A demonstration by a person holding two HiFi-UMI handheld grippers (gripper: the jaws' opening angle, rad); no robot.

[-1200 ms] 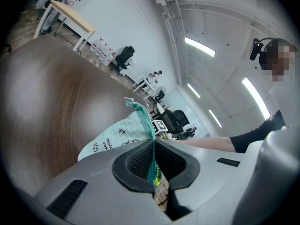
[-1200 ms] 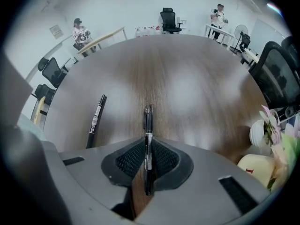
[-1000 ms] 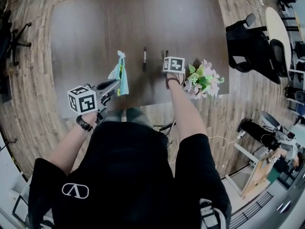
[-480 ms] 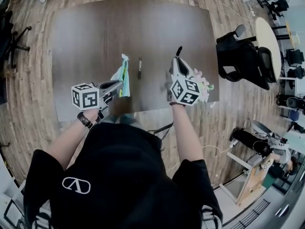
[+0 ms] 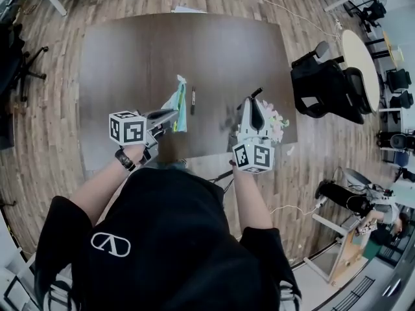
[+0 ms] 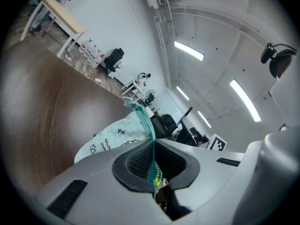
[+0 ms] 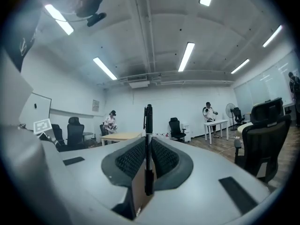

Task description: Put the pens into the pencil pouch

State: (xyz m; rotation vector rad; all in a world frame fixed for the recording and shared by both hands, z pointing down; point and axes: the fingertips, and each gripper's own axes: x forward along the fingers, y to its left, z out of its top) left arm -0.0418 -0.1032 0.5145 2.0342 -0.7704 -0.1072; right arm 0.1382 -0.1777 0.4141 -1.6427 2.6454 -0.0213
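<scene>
My left gripper [image 5: 172,115] is shut on the top edge of the pale teal pencil pouch [image 5: 177,101], which hangs a little above the dark table [image 5: 130,57]. In the left gripper view the pouch [image 6: 115,138] fans out from the closed pads of that gripper [image 6: 153,159]. High over the table's near right part, my right gripper [image 5: 251,107] is shut on a black pen [image 5: 257,95]. In the right gripper view the pen [image 7: 148,125] stands straight up between the pads of that gripper [image 7: 148,157]. A second black pen [image 5: 192,100] lies on the table just right of the pouch.
A bunch of pink and white artificial flowers [image 5: 277,119] lies at the table's near right corner, beside my right gripper. Black office chairs [image 5: 324,83] stand right of the table. A sheet of paper [image 5: 188,9] lies at the far edge.
My right gripper has lifted off the table with the black pen and tipped up from pointing down to level. My left gripper has risen a little with the pouch.
</scene>
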